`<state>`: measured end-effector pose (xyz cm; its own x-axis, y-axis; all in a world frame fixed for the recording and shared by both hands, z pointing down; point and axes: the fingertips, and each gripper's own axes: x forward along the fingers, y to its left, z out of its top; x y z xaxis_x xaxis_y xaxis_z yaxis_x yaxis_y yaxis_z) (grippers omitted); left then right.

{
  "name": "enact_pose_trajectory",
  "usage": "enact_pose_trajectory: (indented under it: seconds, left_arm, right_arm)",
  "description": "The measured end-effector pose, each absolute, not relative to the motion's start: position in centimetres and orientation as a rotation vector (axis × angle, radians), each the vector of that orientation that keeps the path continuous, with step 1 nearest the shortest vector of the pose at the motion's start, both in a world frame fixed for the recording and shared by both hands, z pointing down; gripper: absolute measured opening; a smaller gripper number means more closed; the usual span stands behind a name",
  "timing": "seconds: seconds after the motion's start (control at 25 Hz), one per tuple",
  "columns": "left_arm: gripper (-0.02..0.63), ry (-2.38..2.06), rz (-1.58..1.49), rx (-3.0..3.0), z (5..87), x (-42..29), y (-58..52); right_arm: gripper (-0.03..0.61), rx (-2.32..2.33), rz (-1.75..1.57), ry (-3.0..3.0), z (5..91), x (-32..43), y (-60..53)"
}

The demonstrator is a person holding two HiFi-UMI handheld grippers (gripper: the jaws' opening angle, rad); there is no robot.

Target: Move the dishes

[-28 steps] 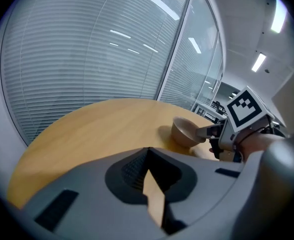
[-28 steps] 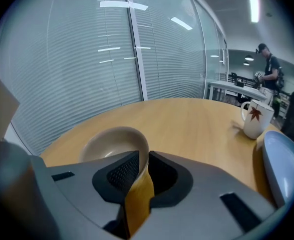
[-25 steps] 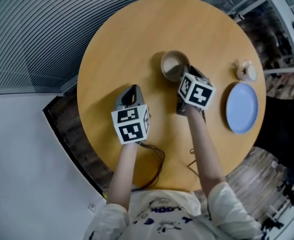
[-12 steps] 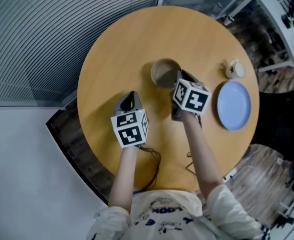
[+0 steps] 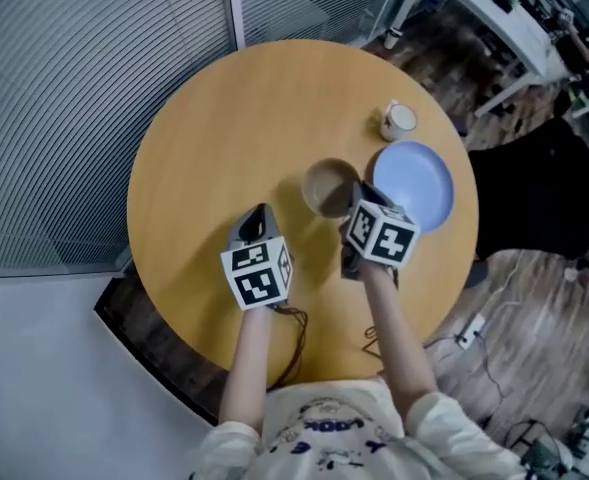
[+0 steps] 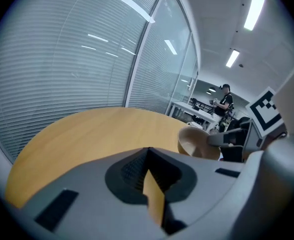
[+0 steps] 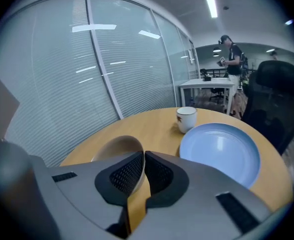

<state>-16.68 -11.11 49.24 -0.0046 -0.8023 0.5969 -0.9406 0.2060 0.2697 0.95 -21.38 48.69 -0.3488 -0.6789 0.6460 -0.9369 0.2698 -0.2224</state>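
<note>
Right gripper view shows the tan round bowl in the lower left of the frame, its near rim pinched between the fingers of the right gripper, one finger inside the bowl and one outside. In the head view the bowl sits near the middle of the frame, over the right half of the round wood-coloured table. Whether its base touches the table cannot be told.

Just right of the bowl lies a flat pale blue plate, and beside the plate's upper left edge stands a white mug. The right gripper view has the plate at centre right with the mug just beyond it.

The right gripper reaches up from the lower centre of the head view, its black-and-white marker cube below the bowl.

The left gripper is to the bowl's lower left, apart from it. In the left gripper view its fingers meet at the tips with nothing between them, and the bowl shows at the right.

A glass wall with grey blinds fills the left of the head view. Far behind, the right gripper view shows a white desk, a black chair and a standing person.
</note>
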Motion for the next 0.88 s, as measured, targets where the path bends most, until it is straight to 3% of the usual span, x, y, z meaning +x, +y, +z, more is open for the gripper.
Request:
enact_pose_trajectory:
  seconds: [0.44,0.88]
  left_arm:
    - [0.003,-1.646,0.358,1.789,49.1,-3.7,-12.3]
    - [0.003,-1.569,0.431,1.833,50.4,1.6,-12.3]
  right_arm:
    - [0.015,1.641,0.954,-1.954,51.4,15.3,-16.7]
    - [0.015,1.671,1.098,-1.845,56.5,20.3,-13.5]
